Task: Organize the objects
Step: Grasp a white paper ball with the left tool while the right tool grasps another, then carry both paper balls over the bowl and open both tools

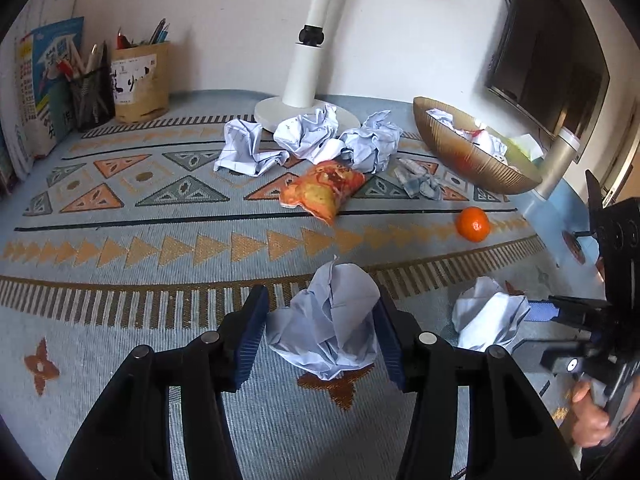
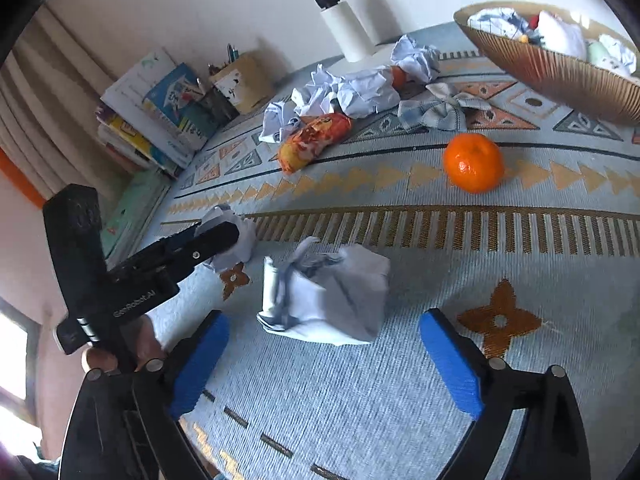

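My left gripper [image 1: 322, 300] is shut on a crumpled pale blue paper ball [image 1: 326, 324], its blue pads pressing both sides just above the patterned tablecloth [image 1: 160, 240]. In the right wrist view that same ball [image 2: 245, 240] shows at the left gripper's tips. My right gripper [image 2: 324, 318] stands wide open. A second crumpled paper ball [image 2: 332, 300] lies on the cloth between its spread fingers, touched by neither pad. The same ball [image 1: 488, 316] appears at the right of the left wrist view.
A ribbed golden bowl [image 1: 460, 152] holding crumpled papers stands back right. A mandarin [image 2: 474, 162], an orange snack bag [image 1: 324, 192], a checked cloth [image 1: 420, 180] and several paper wads [image 1: 312, 136] lie mid-table by a white lamp base [image 1: 300, 80]. Pen holders [image 1: 140, 80] and books [image 1: 44, 80] line the back left.
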